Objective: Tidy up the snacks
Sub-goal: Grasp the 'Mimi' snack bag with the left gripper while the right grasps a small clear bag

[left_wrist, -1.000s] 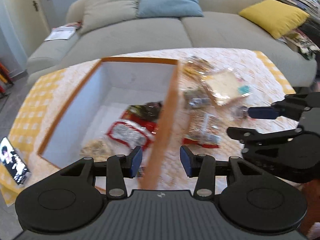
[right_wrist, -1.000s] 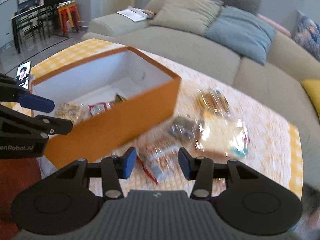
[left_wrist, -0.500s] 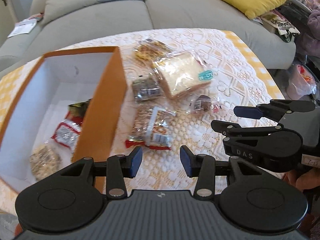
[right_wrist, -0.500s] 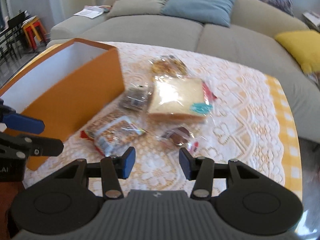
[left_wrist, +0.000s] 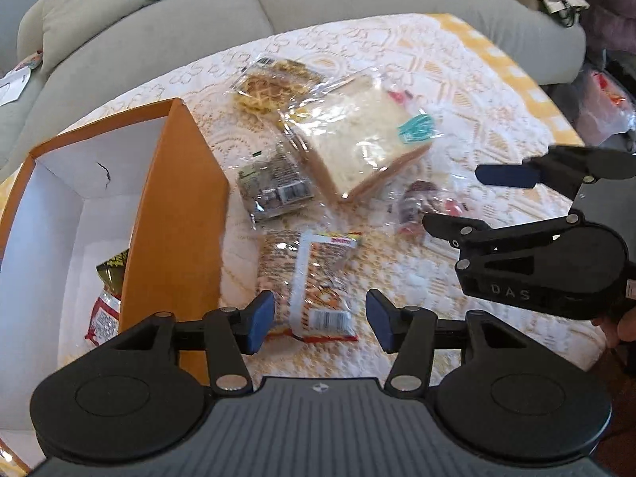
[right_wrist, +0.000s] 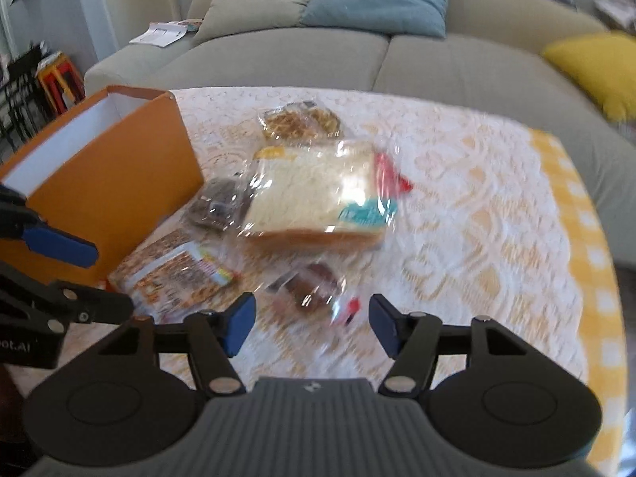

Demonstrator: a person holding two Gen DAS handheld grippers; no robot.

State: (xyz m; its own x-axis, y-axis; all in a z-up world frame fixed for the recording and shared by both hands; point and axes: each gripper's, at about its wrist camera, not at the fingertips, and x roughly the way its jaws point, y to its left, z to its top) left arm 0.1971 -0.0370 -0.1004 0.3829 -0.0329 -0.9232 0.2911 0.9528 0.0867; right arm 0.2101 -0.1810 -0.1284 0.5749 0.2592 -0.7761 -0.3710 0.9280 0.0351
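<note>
On the worktop [left_wrist: 457, 79], left wrist view: the left gripper [left_wrist: 320, 320] stands wide apart with nothing between its blue pads, poised over a cereal-bar packet [left_wrist: 310, 274] lying just beside the orange box [left_wrist: 175, 214]. The box is open-topped with a white interior; two snack packets [left_wrist: 105, 298] lie inside against its near wall. Beyond the cereal-bar packet lie a dark snack pouch [left_wrist: 274, 189], a bagged sandwich bread [left_wrist: 357, 139] overlapping it, and a waffle packet [left_wrist: 274, 85] at the far end. A small chocolate snack [left_wrist: 413, 206] lies to the right, near the right gripper [left_wrist: 465, 198], which enters side-on with fingers parted and empty.

Right wrist view: the right gripper [right_wrist: 312, 326] is spread wide and empty, hovering over the small chocolate snack [right_wrist: 314, 290] in its clear wrapper. The bagged sandwich bread [right_wrist: 318, 194] lies beyond it, the waffle packet [right_wrist: 298, 123] farther still. The cereal-bar packet [right_wrist: 175, 274] lies touching the foot of the orange box [right_wrist: 107, 183]. The left gripper [right_wrist: 59, 266] shows at the left edge, fingers apart. A grey sofa [right_wrist: 357, 59] stands behind the worktop [right_wrist: 497, 206]. Motion blur softens this frame.
</note>
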